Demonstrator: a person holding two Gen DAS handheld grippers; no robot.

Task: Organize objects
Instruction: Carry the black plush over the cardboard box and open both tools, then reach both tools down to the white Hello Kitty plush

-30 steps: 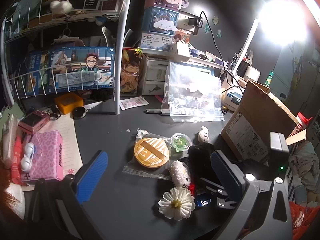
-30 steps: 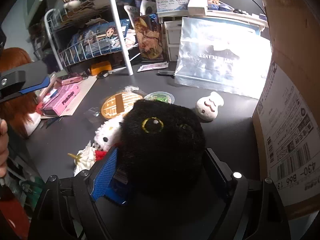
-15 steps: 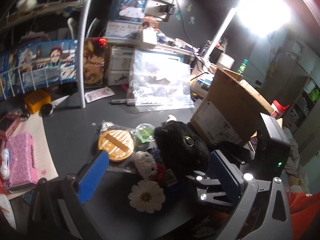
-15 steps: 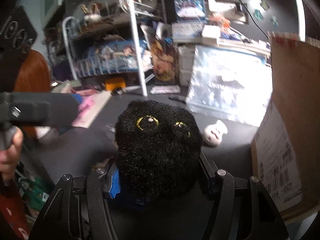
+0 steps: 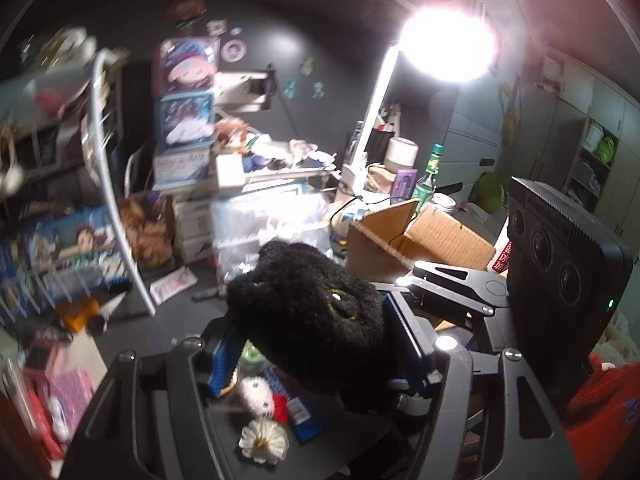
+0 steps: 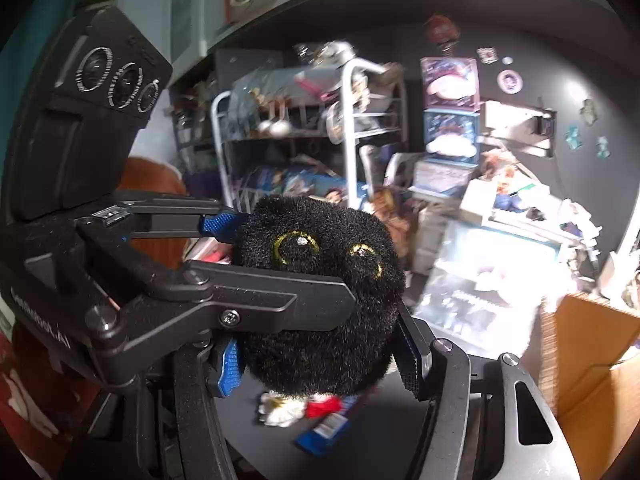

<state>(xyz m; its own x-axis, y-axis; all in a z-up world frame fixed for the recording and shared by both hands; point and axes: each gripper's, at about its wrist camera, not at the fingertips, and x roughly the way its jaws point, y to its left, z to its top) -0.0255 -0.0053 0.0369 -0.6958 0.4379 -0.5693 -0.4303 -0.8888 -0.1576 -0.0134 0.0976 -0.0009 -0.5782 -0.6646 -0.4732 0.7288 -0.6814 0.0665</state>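
A round black plush cat (image 6: 320, 292) with yellow eyes is held in the air above the dark desk. My right gripper (image 6: 320, 356) is shut on its lower body. My left gripper (image 5: 316, 340) has its blue-padded fingers on both sides of the same plush (image 5: 308, 308), squeezing it; its arm crosses the left of the right wrist view. Below lie a white daisy (image 5: 262, 438), a small white kitty plush (image 5: 256, 394) and a blue packet (image 6: 324, 428).
An open cardboard box (image 5: 416, 240) stands at the right. A clear zip bag (image 6: 480, 292) leans at the back. A white wire rack (image 6: 348, 132) and stacked drawers fill the back left. A pink box (image 5: 68, 394) lies at the left. A bright lamp (image 5: 446, 46) glares above.
The right gripper lifted the black plush off the desk. The left gripper moved in and closed around the plush from the side.
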